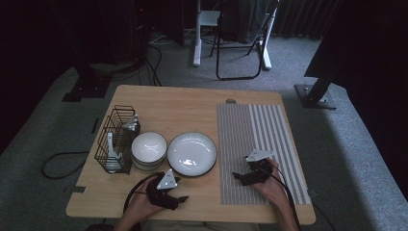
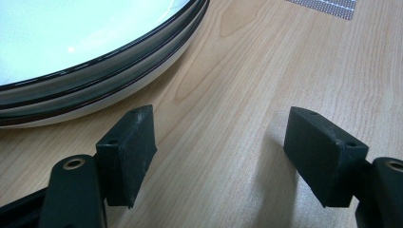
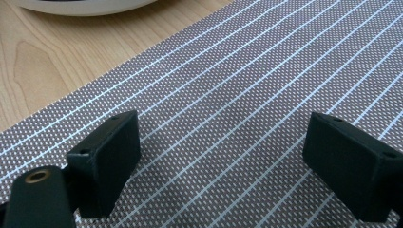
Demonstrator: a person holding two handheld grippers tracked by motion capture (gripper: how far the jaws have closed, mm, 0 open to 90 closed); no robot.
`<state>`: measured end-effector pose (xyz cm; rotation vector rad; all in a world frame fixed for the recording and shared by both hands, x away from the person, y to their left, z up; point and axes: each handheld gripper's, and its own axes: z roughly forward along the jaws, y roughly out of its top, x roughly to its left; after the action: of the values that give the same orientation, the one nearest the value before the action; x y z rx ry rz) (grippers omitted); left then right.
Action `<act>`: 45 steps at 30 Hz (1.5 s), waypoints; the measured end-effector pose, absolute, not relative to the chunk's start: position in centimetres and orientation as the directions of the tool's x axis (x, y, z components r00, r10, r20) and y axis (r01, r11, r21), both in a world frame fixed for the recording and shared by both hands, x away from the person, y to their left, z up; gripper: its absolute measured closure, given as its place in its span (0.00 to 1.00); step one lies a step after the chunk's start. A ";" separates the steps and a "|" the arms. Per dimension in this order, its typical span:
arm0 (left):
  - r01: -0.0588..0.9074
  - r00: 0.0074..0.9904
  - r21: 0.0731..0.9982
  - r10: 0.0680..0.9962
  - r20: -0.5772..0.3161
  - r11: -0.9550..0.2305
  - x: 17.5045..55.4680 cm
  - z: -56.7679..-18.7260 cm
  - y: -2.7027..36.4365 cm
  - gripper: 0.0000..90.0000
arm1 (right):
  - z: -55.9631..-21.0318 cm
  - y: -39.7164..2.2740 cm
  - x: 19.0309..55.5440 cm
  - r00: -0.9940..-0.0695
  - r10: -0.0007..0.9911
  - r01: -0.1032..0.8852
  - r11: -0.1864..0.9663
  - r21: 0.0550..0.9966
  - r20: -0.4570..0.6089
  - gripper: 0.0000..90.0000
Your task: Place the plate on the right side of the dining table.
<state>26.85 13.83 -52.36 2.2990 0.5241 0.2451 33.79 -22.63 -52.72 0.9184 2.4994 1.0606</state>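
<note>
A white plate with a dark rim lies in the middle of the wooden table, with a stack of white bowls to its left. My left gripper rests open on the wood just in front of the plate, nothing between its jaws; the plate's stacked rim is close ahead in the left gripper view. My right gripper lies open on the striped grey placemat, jaws empty over the woven mat.
A black wire rack holding white utensils stands at the table's left edge. Beyond the table are a folding chair and stand bases on grey carpet. Bare wood stretches across the back of the table.
</note>
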 end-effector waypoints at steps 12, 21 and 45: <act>0.300 0.895 0.714 0.445 0.018 -0.632 26.8 -52.4 13.8 0.30 | -52.7 -22.6 33.7 -0.760 0.649 0.438 0.533 0.724 -0.019 0.14; 0.304 0.893 0.714 0.450 0.018 -0.630 26.8 -52.4 13.8 0.30 | -52.6 -22.5 33.5 -0.735 0.675 0.431 0.528 0.732 -0.054 0.16; 0.304 0.892 0.715 0.451 0.018 -0.630 26.7 -52.4 13.8 0.30 | -48.1 -20.7 32.0 -0.737 0.676 0.407 0.474 0.781 -0.027 0.22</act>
<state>26.73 13.82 -52.36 2.2962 0.5382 0.2513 32.01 -20.70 -48.08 0.9141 2.3940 1.1358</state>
